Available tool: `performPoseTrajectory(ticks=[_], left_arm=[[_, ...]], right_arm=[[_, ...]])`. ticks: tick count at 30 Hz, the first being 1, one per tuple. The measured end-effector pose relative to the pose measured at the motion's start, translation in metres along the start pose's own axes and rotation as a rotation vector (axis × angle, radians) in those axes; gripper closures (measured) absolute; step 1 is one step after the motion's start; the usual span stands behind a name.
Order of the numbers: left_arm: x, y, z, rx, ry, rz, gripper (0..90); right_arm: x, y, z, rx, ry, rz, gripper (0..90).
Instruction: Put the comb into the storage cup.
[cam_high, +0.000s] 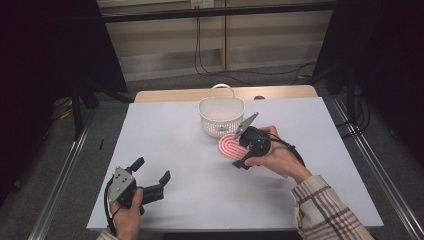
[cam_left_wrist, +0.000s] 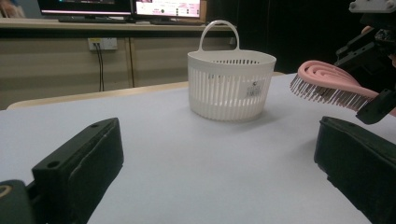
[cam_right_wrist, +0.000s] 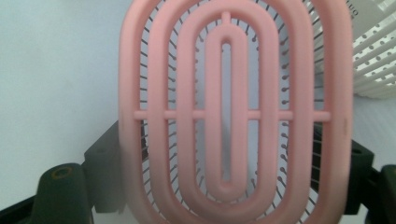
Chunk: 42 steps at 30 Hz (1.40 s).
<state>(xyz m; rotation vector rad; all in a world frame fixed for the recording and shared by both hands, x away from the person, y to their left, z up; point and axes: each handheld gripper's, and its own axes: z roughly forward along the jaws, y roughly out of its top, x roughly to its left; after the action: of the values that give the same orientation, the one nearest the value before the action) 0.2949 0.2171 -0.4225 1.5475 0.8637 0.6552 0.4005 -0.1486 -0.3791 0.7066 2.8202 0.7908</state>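
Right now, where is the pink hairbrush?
The pink hairbrush is held off the table in the right gripper, just right of the white basket in the high view.

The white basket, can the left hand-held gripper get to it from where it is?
Probably yes. The left hand-held gripper stands open, with bare table between it and the white basket. The pink brush hangs off to one side.

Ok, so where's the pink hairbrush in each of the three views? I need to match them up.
High view: the pink hairbrush lies mid-table, just right of centre, held in the right gripper.
Left gripper view: upper right, bristles down, lifted off the table.
Right gripper view: centre, close up, its back to the camera.
Shared landmark: the white basket beside the brush.
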Motion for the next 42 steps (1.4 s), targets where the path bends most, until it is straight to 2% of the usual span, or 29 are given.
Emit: performPoseTrajectory(ticks=[5, 17, 34, 42], left_arm=[[0.0, 0.0, 0.0, 0.0, 0.002, 0.004, 1.5], [0.0, 0.0, 0.0, 0.0, 0.003, 0.003, 1.5], [0.0, 0.0, -0.001, 0.0, 0.0, 0.004, 1.5], [0.0, 0.0, -0.001, 0.002, -0.001, 0.006, 1.5]], right_arm=[[-0.003, -0.002, -0.004, -0.02, 0.001, 0.02, 20.2], [-0.01, -0.003, -0.02, -0.079, -0.035, 0.056, 20.2], [-0.013, 0.008, -0.048, -0.193, -0.065, 0.039, 20.2], [-0.016, 0.012, -0.059, -0.208, -0.081, 0.03, 20.2]])
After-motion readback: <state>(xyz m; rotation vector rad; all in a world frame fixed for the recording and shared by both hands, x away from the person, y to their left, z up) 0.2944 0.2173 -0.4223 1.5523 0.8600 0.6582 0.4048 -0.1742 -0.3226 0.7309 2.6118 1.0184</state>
